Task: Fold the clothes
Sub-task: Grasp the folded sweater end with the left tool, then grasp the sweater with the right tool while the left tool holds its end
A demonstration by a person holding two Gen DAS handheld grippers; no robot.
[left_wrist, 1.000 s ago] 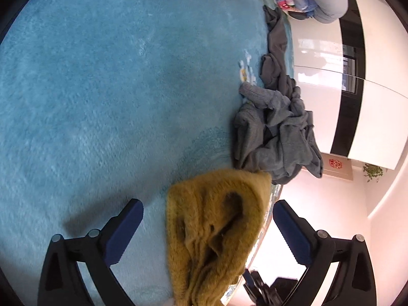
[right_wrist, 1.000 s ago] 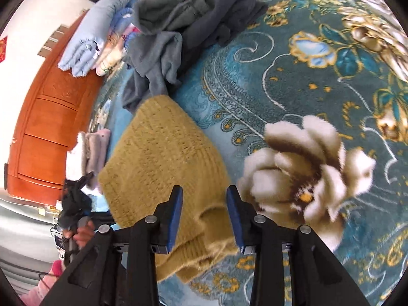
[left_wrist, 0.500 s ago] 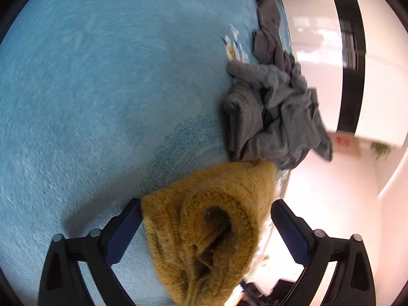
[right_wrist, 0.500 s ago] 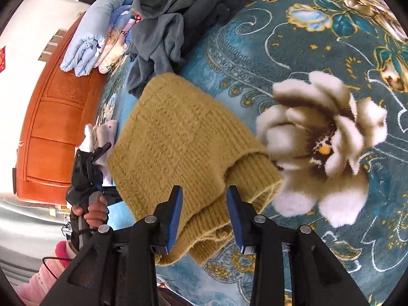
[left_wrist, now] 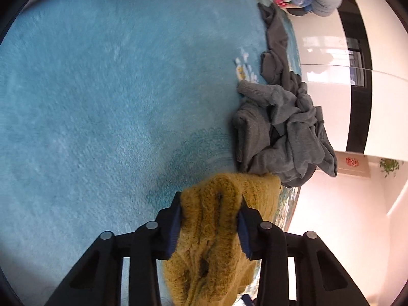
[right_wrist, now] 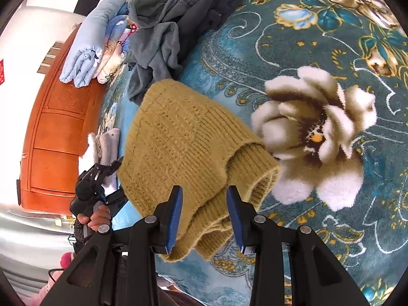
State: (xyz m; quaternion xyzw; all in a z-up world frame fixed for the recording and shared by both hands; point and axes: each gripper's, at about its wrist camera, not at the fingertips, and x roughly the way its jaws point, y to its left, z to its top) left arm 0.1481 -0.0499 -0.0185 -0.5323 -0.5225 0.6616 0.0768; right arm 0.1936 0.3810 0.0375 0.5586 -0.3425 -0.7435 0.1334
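Observation:
A mustard-yellow knitted sweater (right_wrist: 183, 140) lies on the teal blanket. In the left wrist view my left gripper (left_wrist: 210, 219) is shut on a bunched part of the sweater (left_wrist: 219, 229). In the right wrist view my right gripper (right_wrist: 204, 216) is shut on the sweater's ribbed edge, which passes between its blue pads. The left gripper (right_wrist: 102, 176), held by a hand, shows at the sweater's left side in the right wrist view.
A crumpled pile of grey clothes (left_wrist: 285, 130) lies beyond the sweater, also in the right wrist view (right_wrist: 173, 25). Folded light-blue and patterned clothes (right_wrist: 94, 43) are stacked behind. The blanket (right_wrist: 318, 127) has a large flower pattern. An orange wooden cabinet (right_wrist: 56, 127) stands at left.
My left gripper was open around the sweater and has closed on it. The right gripper stays shut on the sweater edge, and the sweater has shifted slightly away from the flower pattern.

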